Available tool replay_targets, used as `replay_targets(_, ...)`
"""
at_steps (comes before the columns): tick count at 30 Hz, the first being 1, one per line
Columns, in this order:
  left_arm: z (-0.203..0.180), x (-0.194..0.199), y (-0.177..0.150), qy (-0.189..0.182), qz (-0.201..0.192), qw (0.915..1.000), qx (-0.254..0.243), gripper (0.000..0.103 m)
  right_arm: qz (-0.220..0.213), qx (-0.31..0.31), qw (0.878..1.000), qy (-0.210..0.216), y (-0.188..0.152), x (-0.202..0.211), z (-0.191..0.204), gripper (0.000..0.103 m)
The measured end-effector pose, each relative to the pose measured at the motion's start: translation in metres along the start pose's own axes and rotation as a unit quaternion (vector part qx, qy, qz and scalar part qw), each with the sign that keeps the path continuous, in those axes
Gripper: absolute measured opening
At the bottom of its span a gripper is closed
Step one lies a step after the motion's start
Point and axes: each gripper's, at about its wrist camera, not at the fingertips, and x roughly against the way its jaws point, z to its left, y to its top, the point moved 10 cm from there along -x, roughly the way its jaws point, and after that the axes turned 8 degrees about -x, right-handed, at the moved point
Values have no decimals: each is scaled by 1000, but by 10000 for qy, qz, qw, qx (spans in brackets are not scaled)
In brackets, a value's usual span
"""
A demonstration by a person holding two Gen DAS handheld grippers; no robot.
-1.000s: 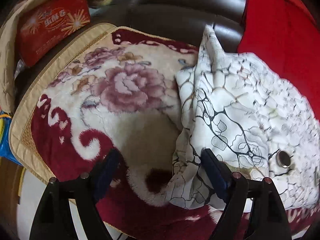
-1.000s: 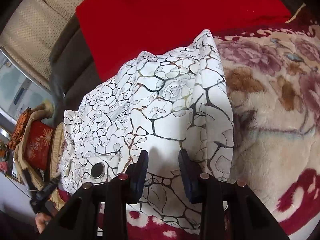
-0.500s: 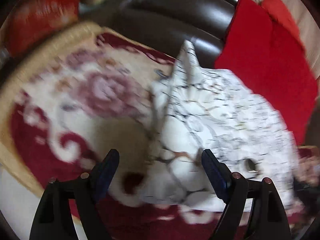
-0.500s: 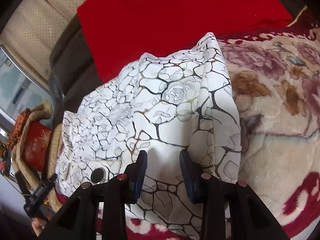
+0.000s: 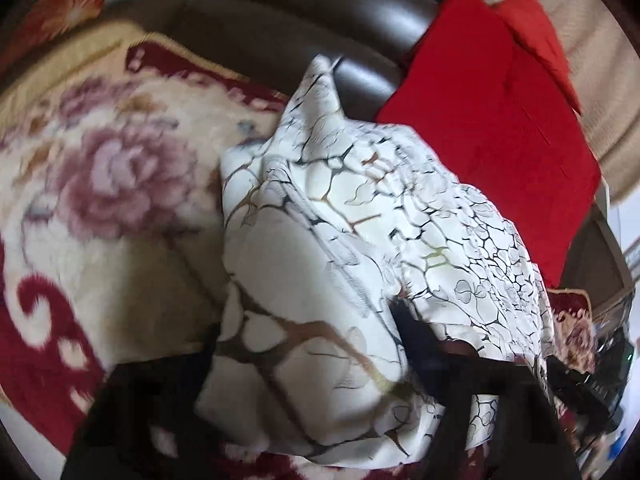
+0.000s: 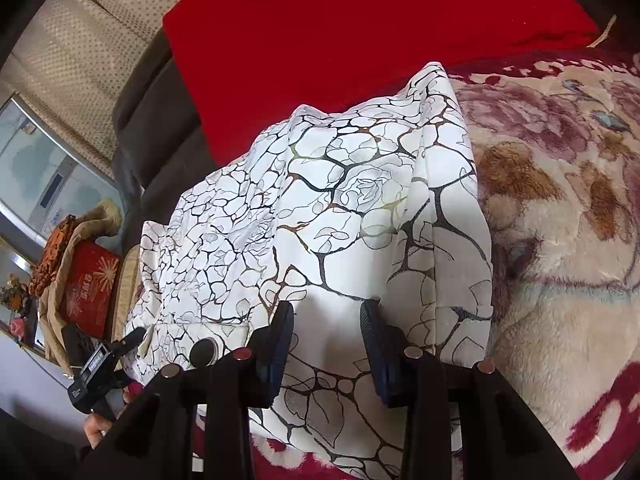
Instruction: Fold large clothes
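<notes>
A white garment with a black crackle-and-flower print (image 5: 360, 240) lies bunched on a floral plush blanket (image 5: 100, 184). It also shows in the right wrist view (image 6: 320, 220). My left gripper (image 5: 308, 340) is open, its jaws on either side of the garment's near left fold. My right gripper (image 6: 326, 340) is open with its jaws wide of the cloth, over the garment's near edge. A dark round button (image 6: 204, 352) sits on a pocket flap at the lower left. The left gripper (image 6: 104, 360) shows small at the garment's far corner.
A red cloth (image 6: 360, 40) lies behind the garment against the dark leather sofa back (image 5: 300, 32). A red box (image 6: 90, 284) wrapped in tan fabric stands on the sofa's far end. The blanket (image 6: 560, 220) stretches to the right.
My left gripper has moved right and forward onto the garment, so the cloth now fills the space between its jaws. My right gripper has barely moved.
</notes>
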Motion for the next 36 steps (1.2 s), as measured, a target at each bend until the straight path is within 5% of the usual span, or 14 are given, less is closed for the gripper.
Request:
replay_targets(5,-8,1,10,-133,-224,9996,-110,56,33,96,9999,129,-2,7,-3,36)
replay_targets(7,-6,-5,7,-200,-95,9997,61,90,52,138,9998,145,-3,9,-4,35)
replay_targets(11,-12,-18,7,-191,-74,9997,101,94,103,123,9996,222,-5,10,-7,36)
replay_targets(12,-15,-16,9,-146,-159,9998,31,81,109,109,9996,235,-4,10,-8,36)
replay_targets(13,-13,-15,12,-19,-259,9997,14,54,114,89,9996,260,-4,11,-8,36)
replay_targets(14,-11,-15,13,74,-284,9996,4,45,117,56,9995,288,-4,12,-8,35)
replay_targets(17,-12,-10,17,-62,-438,9988,198,37,39,-70,9990,437,0,18,-9,35)
replay_targets(20,-28,10,25,197,-760,9967,-220,32,-224,-106,9987,449,7,31,-15,35)
replay_targets(23,-59,34,38,136,-1087,9924,-563,30,76,-398,9980,477,4,23,-27,35)
replay_targets(30,-194,64,52,-94,-1131,9673,-2269,26,-154,-1359,9831,1215,26,51,-54,36)
replay_targets(36,-322,14,-14,-354,-372,9273,-3708,20,-756,-1893,9651,1643,50,88,-81,36)
